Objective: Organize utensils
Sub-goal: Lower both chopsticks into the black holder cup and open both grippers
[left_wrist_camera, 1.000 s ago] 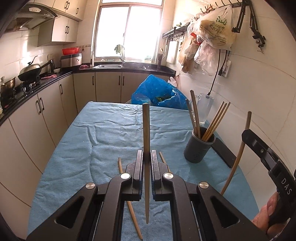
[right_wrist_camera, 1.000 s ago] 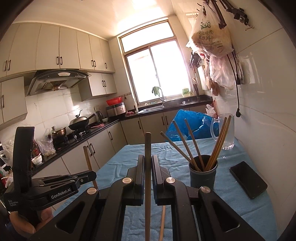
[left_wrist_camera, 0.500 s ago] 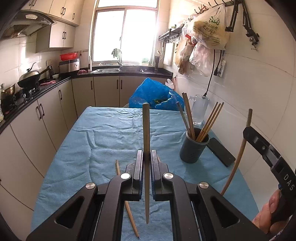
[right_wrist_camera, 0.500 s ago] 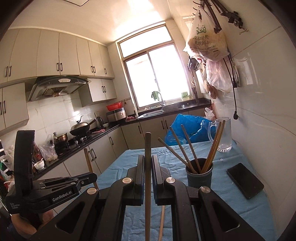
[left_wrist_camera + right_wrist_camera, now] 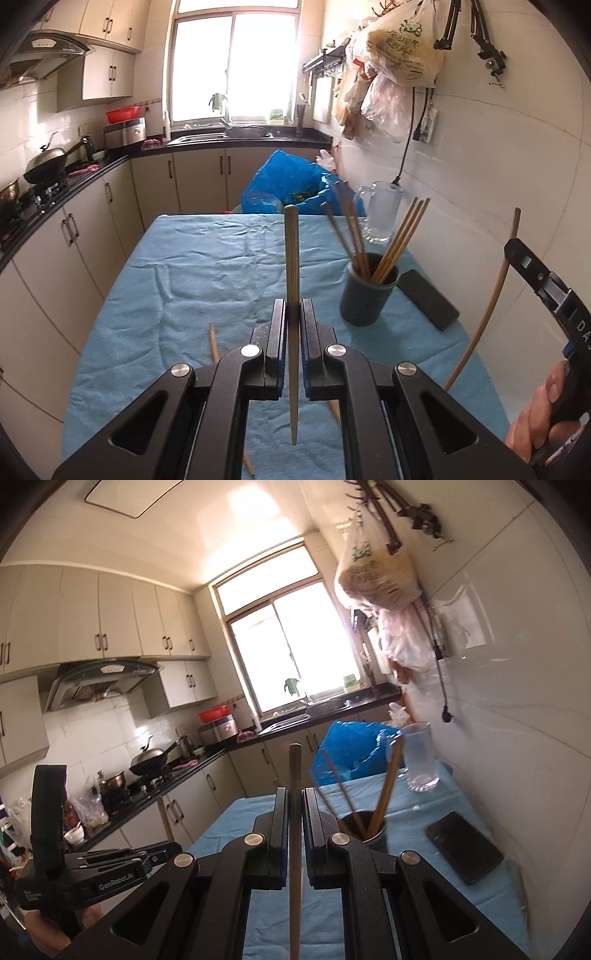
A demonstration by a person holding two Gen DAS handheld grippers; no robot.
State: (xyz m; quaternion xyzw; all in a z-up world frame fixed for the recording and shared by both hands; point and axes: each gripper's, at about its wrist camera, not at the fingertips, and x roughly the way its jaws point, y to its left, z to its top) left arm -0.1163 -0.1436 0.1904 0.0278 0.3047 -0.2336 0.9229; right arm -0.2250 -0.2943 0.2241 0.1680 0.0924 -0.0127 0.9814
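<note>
The left gripper (image 5: 293,317) has its jaws closed on one chopstick (image 5: 291,258). This chopstick stands upright between the jaws; its blunt end is above them and its thin end hangs below, over the blue cloth (image 5: 207,266) on the tabletop. The right gripper (image 5: 294,805) also has its jaws closed on a chopstick (image 5: 294,771), which stands upright in the same way, and its lower end goes out of the picture.

In the left wrist view, the right gripper is seen at the right edge, with a hand (image 5: 543,417) around its handle, and its chopstick looks like a long bent stick there. In the right wrist view, the left gripper is at the lower left and is also held by a hand (image 5: 55,934).

Two loose chopsticks lie on the cloth just behind the left jaws, one (image 5: 212,341) at the left and one (image 5: 334,408) at the right, both partly hidden.

Further away stands a dark cup (image 5: 369,291) with several chopsticks leaning in it. A black phone (image 5: 428,299) lies flat just beside the cup, near the wall. Behind them is a glass jug (image 5: 382,214), and a blue bag (image 5: 291,184) is at the far end of the tabletop.
</note>
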